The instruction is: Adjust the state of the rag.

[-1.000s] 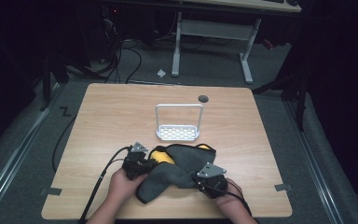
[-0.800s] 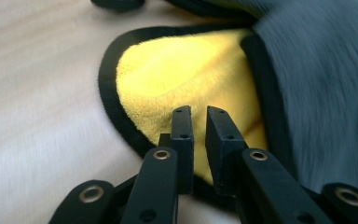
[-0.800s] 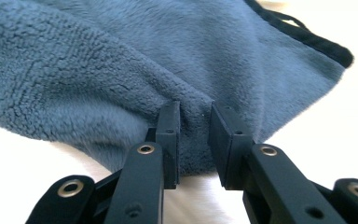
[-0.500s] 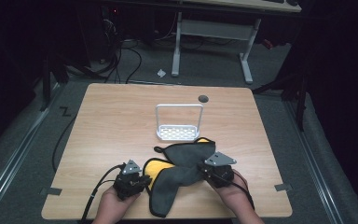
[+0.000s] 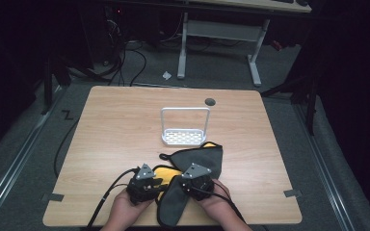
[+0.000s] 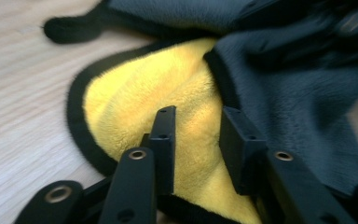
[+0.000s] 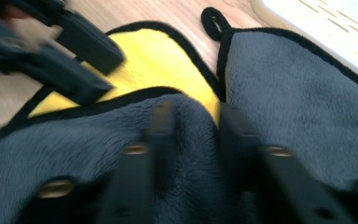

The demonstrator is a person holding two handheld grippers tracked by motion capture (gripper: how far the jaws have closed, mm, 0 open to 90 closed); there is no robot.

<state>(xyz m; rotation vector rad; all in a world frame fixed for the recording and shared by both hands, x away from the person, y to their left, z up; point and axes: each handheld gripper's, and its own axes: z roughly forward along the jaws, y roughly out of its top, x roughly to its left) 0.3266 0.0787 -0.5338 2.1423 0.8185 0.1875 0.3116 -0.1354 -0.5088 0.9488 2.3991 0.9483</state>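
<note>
cloth [image 5: 192, 163] under both | left gripper [image 6: 198, 140] parted over yellow side | right gripper [image 7: 191, 126] pinching grey fold

The high camera hangs above my side of the pale wooden table [image 5: 125, 125] and looks forward and down, far enough back to take in the whole top and the dark floor beyond. The camera on my left tongs [image 6: 196, 140] sits very close over the plush grey cloth with its yellow underside and black edging [image 6: 177, 88], looking along the jaws. The one on my right tongs [image 7: 191, 135] looks just as closely over the same cloth, and both share its yellow fold.
</note>
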